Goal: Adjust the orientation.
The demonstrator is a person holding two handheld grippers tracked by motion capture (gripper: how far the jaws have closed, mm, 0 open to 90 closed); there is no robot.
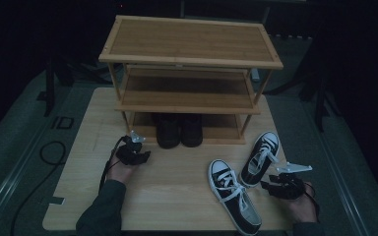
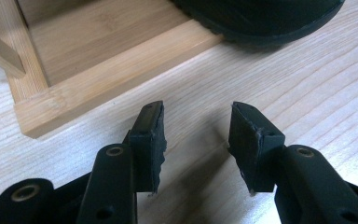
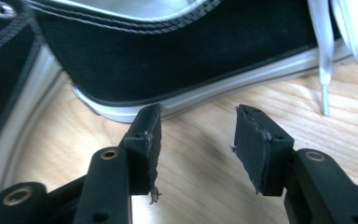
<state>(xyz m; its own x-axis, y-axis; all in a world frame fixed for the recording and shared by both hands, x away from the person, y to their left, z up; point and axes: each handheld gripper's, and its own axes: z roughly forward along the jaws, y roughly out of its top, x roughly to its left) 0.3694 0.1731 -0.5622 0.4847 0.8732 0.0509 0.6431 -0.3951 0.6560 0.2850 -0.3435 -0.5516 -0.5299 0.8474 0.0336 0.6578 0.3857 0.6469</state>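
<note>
The right gripper (image 1: 270, 183) sits near the counter's (image 1: 177, 196) right edge, fingers (image 3: 147, 140) parted and empty, just short of the heel of a black canvas sneaker (image 1: 259, 158). Its mate (image 1: 233, 195) lies beside it. The left gripper (image 1: 139, 150), fingers released, faces the bamboo shoe rack's (image 1: 189, 73) bottom shelf.

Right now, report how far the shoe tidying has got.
Done: a dark pair sits on the rack's bottom shelf. In hand: nothing; the right tool is open beside the far sneaker, with only bare table between its jaws, and the left tool is open and empty before the rack. Left: both sneakers, including the near one, lie on the table.
</note>
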